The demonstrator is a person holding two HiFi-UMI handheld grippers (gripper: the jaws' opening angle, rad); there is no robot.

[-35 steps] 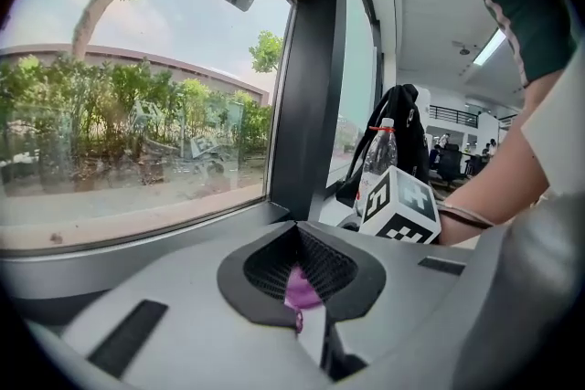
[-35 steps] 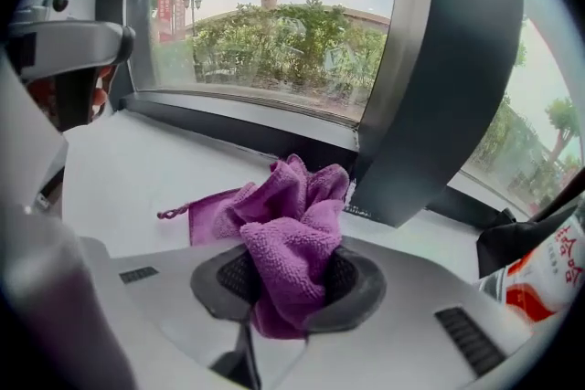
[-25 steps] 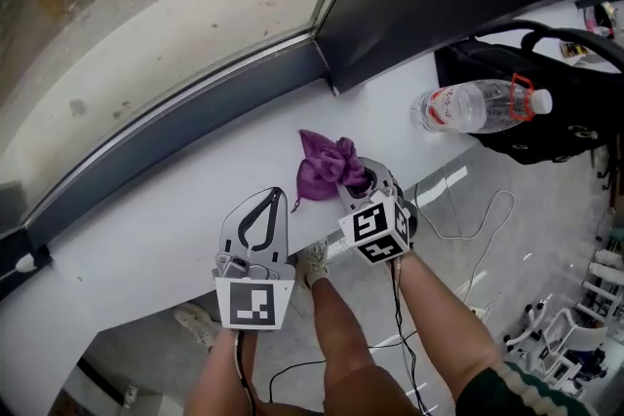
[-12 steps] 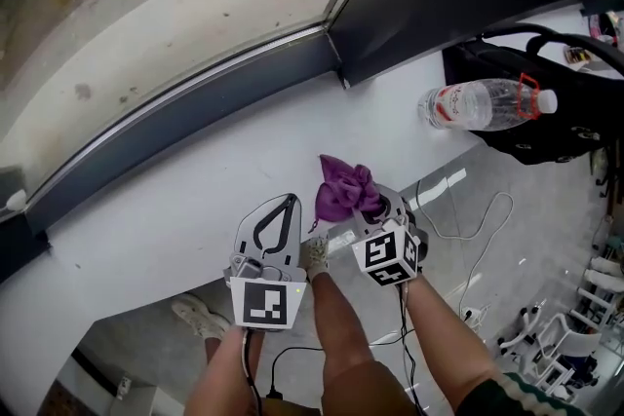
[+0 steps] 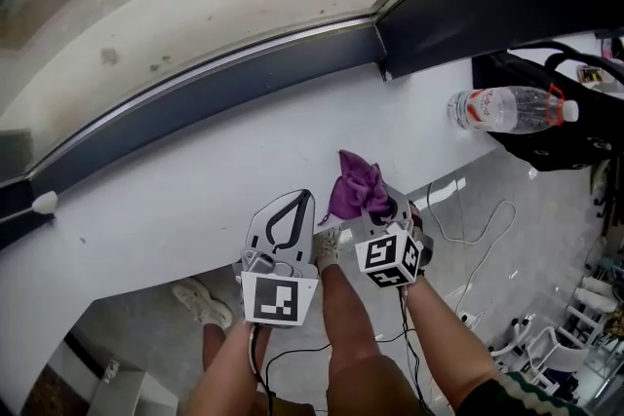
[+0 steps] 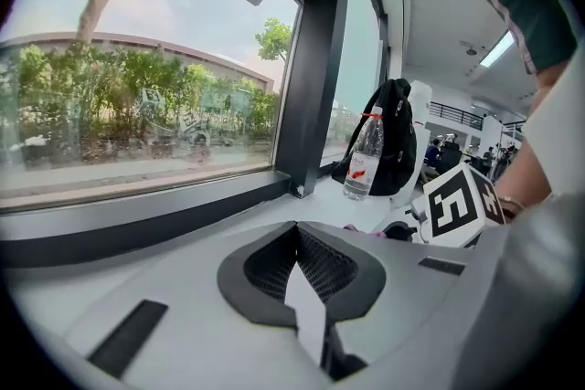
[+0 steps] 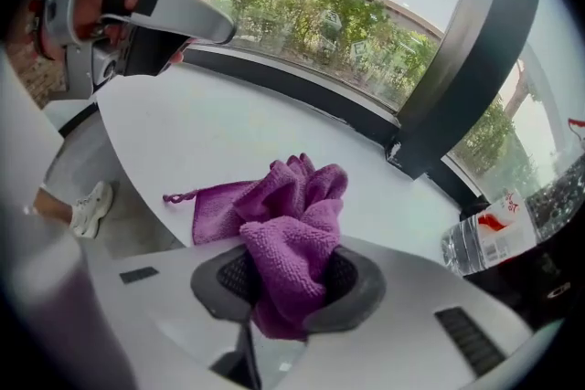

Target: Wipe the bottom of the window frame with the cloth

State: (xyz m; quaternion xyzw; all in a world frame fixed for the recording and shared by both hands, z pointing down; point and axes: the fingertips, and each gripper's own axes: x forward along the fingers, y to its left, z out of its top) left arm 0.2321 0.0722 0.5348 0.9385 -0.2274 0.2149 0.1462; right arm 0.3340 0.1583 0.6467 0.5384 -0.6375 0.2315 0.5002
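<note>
Right tongs (image 7: 288, 274) clamped on the bunched cloth (image 5: 356, 185) at the tabletop's (image 5: 175, 209) near edge, apart from the window frame (image 5: 214, 102); left tongs (image 6: 297, 233) closed, empty; cloth probably soft, light, best gripped mid-bunch.

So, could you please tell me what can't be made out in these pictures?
- Cloth: its lower end is hidden between the right gripper's closed jaws, right gripper view.
- Bottle: label print too small to read, head view.
- Black bag: cut off by the right edge, head view.
- Window frame bottom: any dirt too fine to judge, head view.
</note>
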